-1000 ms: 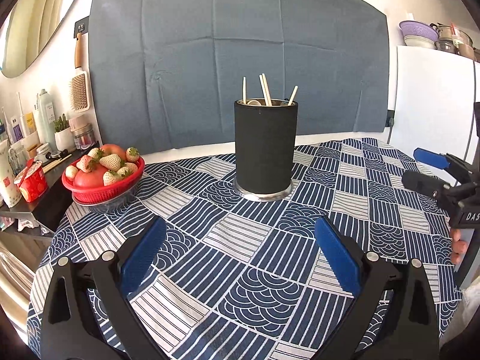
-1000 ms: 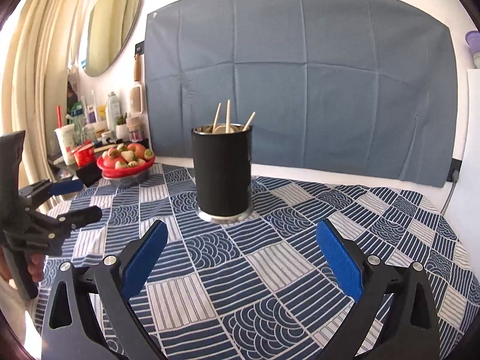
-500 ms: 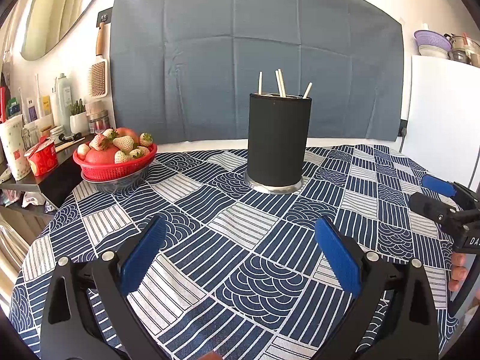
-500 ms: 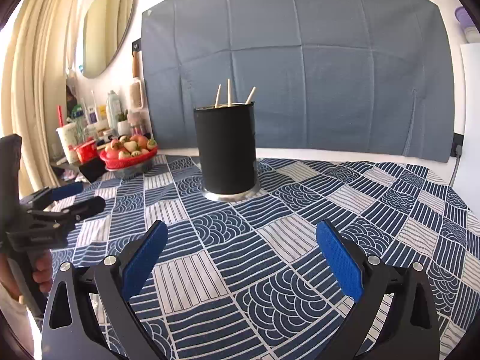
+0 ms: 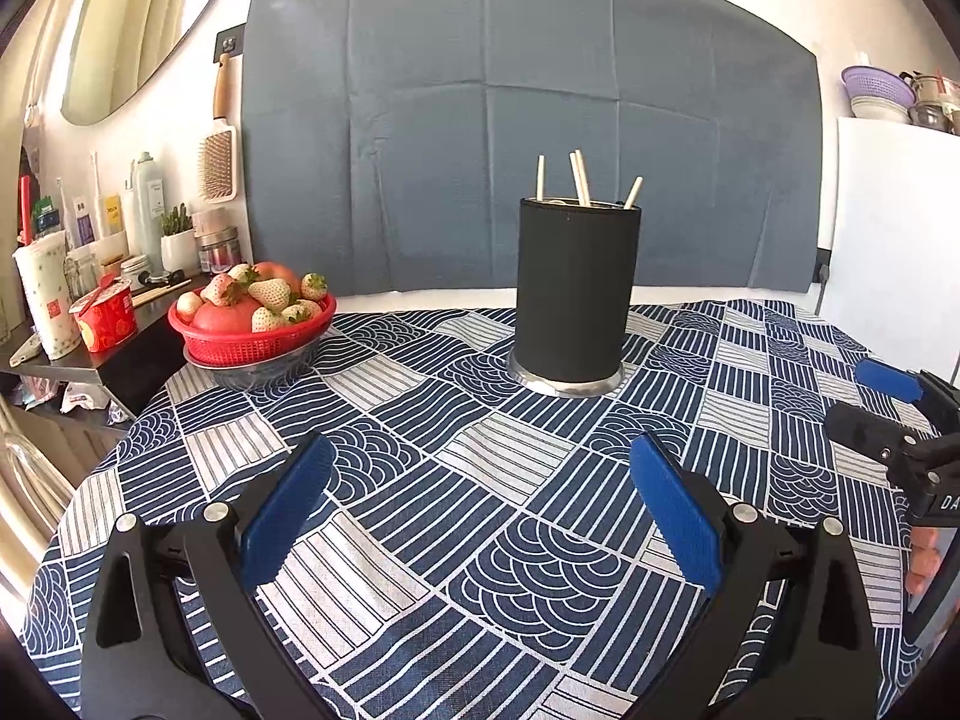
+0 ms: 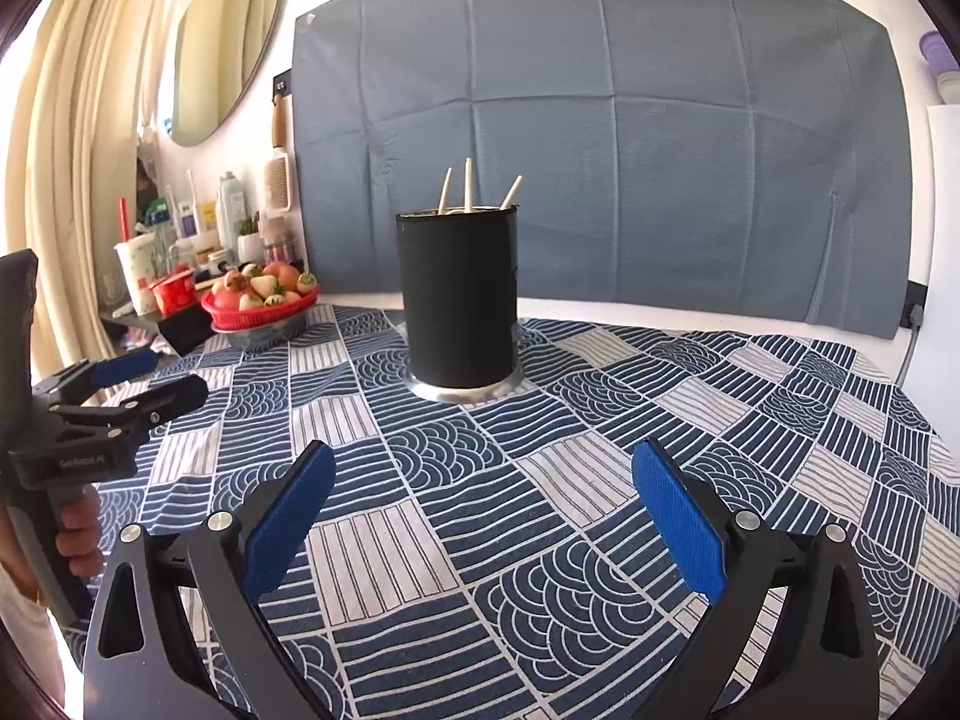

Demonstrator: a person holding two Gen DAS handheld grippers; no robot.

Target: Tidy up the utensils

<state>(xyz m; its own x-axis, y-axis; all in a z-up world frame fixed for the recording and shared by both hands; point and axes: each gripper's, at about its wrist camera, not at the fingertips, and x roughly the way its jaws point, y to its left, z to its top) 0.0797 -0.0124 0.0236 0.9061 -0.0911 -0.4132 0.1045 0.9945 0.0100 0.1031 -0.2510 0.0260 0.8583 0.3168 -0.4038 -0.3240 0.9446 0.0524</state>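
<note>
The left tongs (image 5: 480, 504) are held wide open, with nothing between the blue pads (image 5: 287, 513). The right tongs (image 6: 480, 504) are held wide open too, and nothing is gripped. Both are kept low over the table (image 5: 372, 420) and pointed at the black cup (image 5: 576, 294), likely so that it can be reached from either side. The pads look flat and a bit rough, which should help thin things not to slip.

The black cup is stood upright near the middle of the table, well apart from both tongs. It is round and tall, with a dull dark skin and a shiny metal ring at the bottom. Pale thin sticks (image 5: 579, 177) are poked out of its top at a lean; they are probably the utensils. The table is covered by a soft blue and white cloth with stripes and waves. A red basket of fruit (image 5: 252, 324) is set near the edge, out of the way.
</note>
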